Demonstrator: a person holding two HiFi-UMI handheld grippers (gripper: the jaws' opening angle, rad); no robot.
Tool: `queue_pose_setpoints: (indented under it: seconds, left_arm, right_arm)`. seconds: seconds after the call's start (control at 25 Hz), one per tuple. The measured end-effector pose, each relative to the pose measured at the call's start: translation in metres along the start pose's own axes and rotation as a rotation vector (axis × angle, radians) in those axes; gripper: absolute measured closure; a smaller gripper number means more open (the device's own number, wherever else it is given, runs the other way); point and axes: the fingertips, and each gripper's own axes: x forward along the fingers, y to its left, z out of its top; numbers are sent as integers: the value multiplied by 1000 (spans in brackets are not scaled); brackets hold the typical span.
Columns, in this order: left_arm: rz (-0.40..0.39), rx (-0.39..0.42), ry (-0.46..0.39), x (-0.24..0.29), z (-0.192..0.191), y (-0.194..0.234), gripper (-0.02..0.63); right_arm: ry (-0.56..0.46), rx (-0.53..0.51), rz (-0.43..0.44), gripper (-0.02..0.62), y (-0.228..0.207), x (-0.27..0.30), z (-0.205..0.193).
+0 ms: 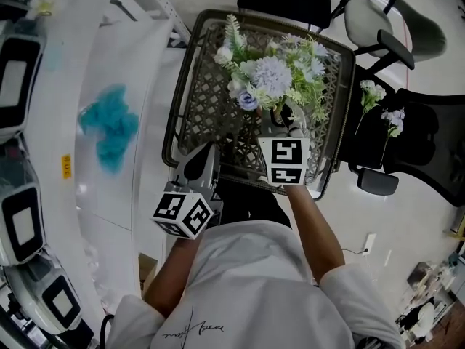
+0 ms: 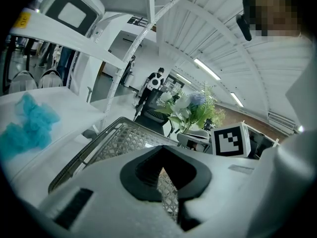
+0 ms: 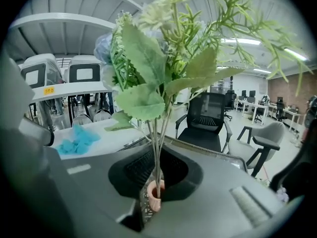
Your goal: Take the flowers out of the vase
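A bunch of white, pale blue and green artificial flowers (image 1: 275,75) stands over a wire mesh basket (image 1: 190,86). In the right gripper view its thin green stems (image 3: 157,143) run down into the mouth of a small pink vase (image 3: 154,196). My right gripper (image 3: 157,182) is shut on those stems just above the vase; in the head view it (image 1: 285,121) reaches in under the blooms, which hide the vase. My left gripper (image 1: 202,158) hangs over the basket's near left edge, shut and holding nothing (image 2: 171,185).
Two loose flower stems (image 1: 370,93) (image 1: 394,119) lie on a black chair seat (image 1: 429,144) right of the basket. A grey chair (image 1: 392,24) stands behind it. A crumpled blue cloth (image 1: 110,126) lies on the white table (image 1: 138,195) at left.
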Motion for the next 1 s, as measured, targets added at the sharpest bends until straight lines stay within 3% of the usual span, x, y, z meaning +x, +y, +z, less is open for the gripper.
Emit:
queue_pose_setpoints:
  seconds: [1.0]
  left_arm:
    - [15, -38, -84, -11, 13, -19, 607]
  right_arm:
    - [-55, -27, 41, 565, -2, -25, 30]
